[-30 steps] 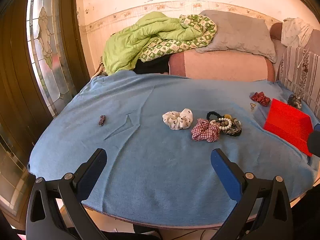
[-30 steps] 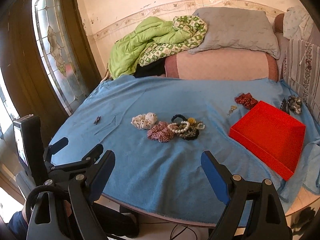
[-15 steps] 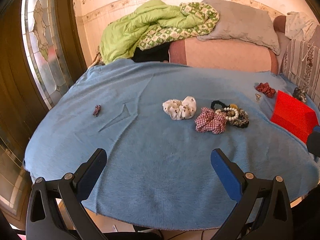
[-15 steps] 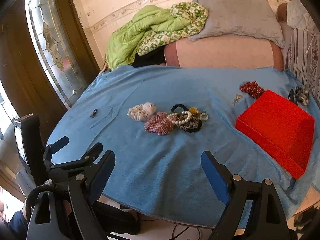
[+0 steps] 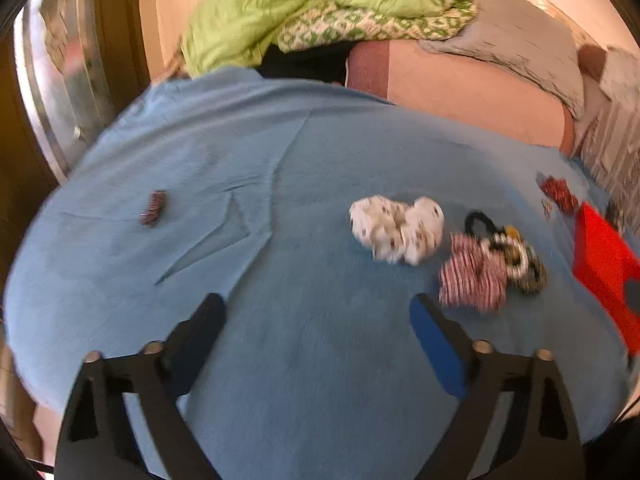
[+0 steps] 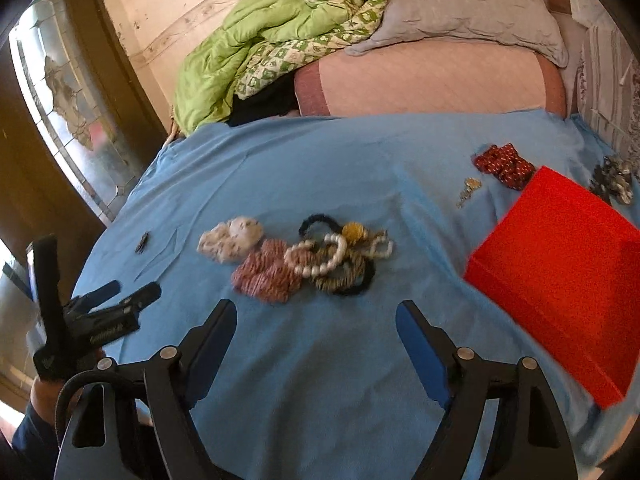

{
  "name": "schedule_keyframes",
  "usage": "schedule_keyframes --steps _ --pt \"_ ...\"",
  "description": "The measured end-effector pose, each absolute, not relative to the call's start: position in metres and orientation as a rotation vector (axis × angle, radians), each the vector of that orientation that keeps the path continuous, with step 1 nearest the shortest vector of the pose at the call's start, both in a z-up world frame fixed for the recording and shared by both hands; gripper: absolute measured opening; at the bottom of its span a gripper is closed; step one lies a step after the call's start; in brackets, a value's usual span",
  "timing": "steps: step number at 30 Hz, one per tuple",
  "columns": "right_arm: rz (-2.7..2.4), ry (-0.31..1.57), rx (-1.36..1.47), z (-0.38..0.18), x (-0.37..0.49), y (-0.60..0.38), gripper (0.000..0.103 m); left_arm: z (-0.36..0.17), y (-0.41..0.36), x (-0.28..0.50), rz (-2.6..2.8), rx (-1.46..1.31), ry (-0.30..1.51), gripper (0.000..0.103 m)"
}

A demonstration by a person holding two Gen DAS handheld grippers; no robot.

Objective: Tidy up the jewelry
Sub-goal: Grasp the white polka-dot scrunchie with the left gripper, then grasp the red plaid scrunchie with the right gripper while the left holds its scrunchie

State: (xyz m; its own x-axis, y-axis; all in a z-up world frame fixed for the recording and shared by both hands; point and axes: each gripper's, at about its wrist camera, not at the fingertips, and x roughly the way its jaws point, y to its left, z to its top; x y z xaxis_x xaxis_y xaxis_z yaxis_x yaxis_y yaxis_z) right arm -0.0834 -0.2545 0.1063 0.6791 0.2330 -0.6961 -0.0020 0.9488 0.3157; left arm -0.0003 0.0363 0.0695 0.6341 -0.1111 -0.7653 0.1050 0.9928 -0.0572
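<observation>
Hovering above a round worktop [image 6: 304, 360] draped in a light blue cloth, two pairs of black tongs with blue pads point down at scattered jewelry and hair accessories. The left tongs [image 5: 316, 316] stand wide with nothing between the pads, and their jaws are closing; only bare blue cloth lies beneath them. The right tongs [image 6: 316, 320] are likewise wide, holding nothing, jaws closing over bare cloth.

Near the middle of the worktop lies a cluster: a white spotted scrunchie [image 6: 231, 239], touching a red checked scrunchie [image 6: 266, 271], which touches a pearl bracelet [image 6: 320, 258] lying over a tangle of dark and patterned hair ties [image 6: 348, 276]. This cluster sits just beyond the right tongs' tips. In the left wrist view, which is blurred, the same white scrunchie [image 5: 396, 228] and checked scrunchie [image 5: 472, 276] lie ahead and to the right of the left tongs.

A small dark clip [image 6: 142, 242] lies alone well to the left. To the right sits an open red box [image 6: 560, 264]. Beyond it lie a dark red patterned scrunchie [image 6: 505, 165], a small gold trinket [image 6: 469, 189] and a black and silver scrunchie [image 6: 614, 184].

Behind the worktop are a pink sofa [image 6: 432, 80], a green quilt [image 6: 272, 40] and a grey pillow [image 6: 460, 4].
</observation>
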Motion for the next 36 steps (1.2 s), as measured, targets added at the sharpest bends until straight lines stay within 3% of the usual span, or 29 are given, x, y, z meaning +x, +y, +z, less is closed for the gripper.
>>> schedule_keyframes --steps 8,13,17,29,31,32,33,36 --pt "0.105 0.838 0.416 0.086 -0.043 -0.292 0.086 0.054 0.009 0.078 -0.177 -0.107 0.936 0.083" --pt "0.118 0.871 0.483 0.07 -0.032 -0.306 0.08 0.026 -0.006 0.103 -0.205 -0.108 1.001 0.036" --pt "0.209 0.877 0.41 0.069 -0.021 -0.278 0.075 0.021 -0.011 0.107 -0.21 -0.086 0.996 0.019" --pt "0.387 0.921 -0.075 0.05 0.01 -0.141 0.075 0.038 0.015 0.1 -0.163 -0.051 0.904 0.017" --pt "0.351 0.938 -0.169 0.04 0.017 -0.13 0.066 0.04 0.014 0.101 -0.167 -0.048 0.898 0.017" --pt "0.35 0.947 -0.198 0.034 0.019 -0.126 0.049 0.041 0.014 0.1 -0.17 -0.046 0.897 0.017" --pt "0.336 0.959 -0.227 0.03 0.021 -0.125 0.023 0.041 0.012 0.099 -0.173 -0.045 0.895 0.017" --pt "0.321 0.93 -0.156 0.037 0.02 -0.14 0.016 0.044 0.009 0.099 -0.187 -0.033 0.883 0.017"
